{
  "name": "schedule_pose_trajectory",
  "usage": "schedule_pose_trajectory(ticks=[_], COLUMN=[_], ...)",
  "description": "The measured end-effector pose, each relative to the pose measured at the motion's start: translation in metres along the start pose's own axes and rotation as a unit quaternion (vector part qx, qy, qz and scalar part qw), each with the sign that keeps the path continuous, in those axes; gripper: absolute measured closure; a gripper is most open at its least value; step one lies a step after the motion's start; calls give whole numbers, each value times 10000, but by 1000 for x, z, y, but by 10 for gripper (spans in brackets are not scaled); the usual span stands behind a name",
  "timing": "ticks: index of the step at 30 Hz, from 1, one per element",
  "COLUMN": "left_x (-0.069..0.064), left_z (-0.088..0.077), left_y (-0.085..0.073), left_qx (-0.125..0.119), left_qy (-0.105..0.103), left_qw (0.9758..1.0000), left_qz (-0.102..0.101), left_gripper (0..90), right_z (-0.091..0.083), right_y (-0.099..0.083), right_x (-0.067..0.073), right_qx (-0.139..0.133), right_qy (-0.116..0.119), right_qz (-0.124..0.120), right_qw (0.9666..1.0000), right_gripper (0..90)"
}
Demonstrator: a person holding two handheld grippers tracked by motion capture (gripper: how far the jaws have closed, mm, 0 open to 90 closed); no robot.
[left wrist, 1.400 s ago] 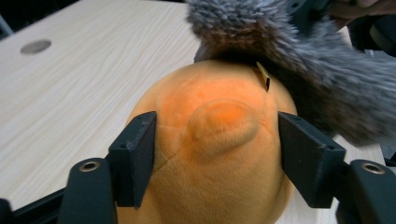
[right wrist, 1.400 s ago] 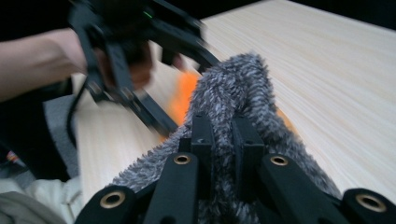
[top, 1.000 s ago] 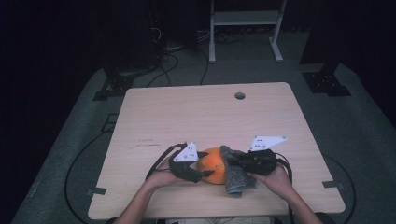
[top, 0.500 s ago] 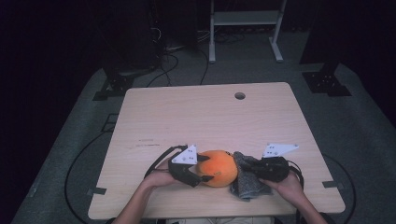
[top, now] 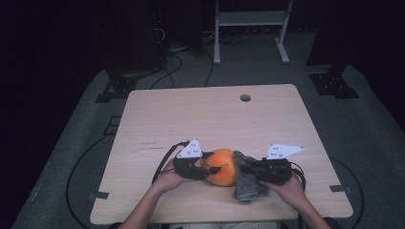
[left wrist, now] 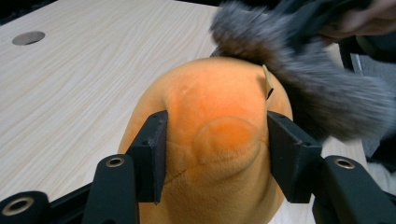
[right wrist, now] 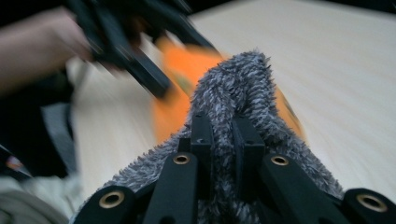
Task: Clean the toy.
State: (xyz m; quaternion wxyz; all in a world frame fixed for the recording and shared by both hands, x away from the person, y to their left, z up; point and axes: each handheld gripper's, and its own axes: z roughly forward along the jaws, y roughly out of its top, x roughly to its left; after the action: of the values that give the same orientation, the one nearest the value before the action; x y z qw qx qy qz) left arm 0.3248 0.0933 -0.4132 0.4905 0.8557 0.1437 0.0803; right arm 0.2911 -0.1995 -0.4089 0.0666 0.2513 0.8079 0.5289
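- The plush (top: 223,167), a round orange thing, sits near the front edge of the table (top: 200,119), between the two grippers.
- The left gripper (top: 206,167) comes at it from the left. In the left gripper view its jaws flank the plush (left wrist: 219,140) on both sides and press into the soft sides; they have just been closing on it, so it is grasped.
- The right gripper (top: 252,168) is clenched on the grey fuzzy cloth (top: 246,179). The right gripper view shows the two jaws almost together with a fold of cloth (right wrist: 238,88) pinched between them.
- The cloth lies against the plush's right side, touching it, and hangs down toward the table's front edge.
- The person's hands (top: 167,179) hold both grippers from the near side, forearms coming in low.
- The right gripper view is blurred; the orange plush (right wrist: 180,70) shows just behind the cloth.
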Motion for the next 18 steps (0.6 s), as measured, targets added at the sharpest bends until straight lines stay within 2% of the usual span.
schedule_pose_trajectory(ticks=[1,2,3,5,7,9,10,11,15,18], left_x=[-1,-2,-2,-1,0,2,5,8,15,15], left_z=[1,2,1,-3,-7,-9,-10,-11,-13,-13], left_y=[2,4,5,8,8,6,3,0,-5,-2], left_qx=[19,38,29,-87,-122,-21,12,-11,-48,-23], left_qy=[-11,-38,-71,-182,-162,-61,-55,-99,-78,-93], left_qw=[10000,10000,9998,9992,9989,9990,9988,9982,9973,9972], left_qz=[-11,-70,-167,-344,-424,-438,-495,-592,-729,-740], left_gripper=[445,447,450,453,457,462,466,466,465,463], right_z=[0,1,3,8,15,20,27,27,26,21], right_y=[0,7,13,24,28,26,20,20,2,-10], right_x=[0,5,11,19,20,17,12,12,-7,-18], right_qx=[0,-107,-191,-233,-195,-103,131,131,143,245], right_qy=[0,99,171,163,154,94,-100,-100,-161,-241], right_qz=[0,-62,-130,-276,-298,-246,-280,-280,114,326], right_qw=[10000,9999,9996,9992,9992,9996,9995,9995,9997,9989], right_gripper=[806,806,806,807,808,808,809,809,809,808])
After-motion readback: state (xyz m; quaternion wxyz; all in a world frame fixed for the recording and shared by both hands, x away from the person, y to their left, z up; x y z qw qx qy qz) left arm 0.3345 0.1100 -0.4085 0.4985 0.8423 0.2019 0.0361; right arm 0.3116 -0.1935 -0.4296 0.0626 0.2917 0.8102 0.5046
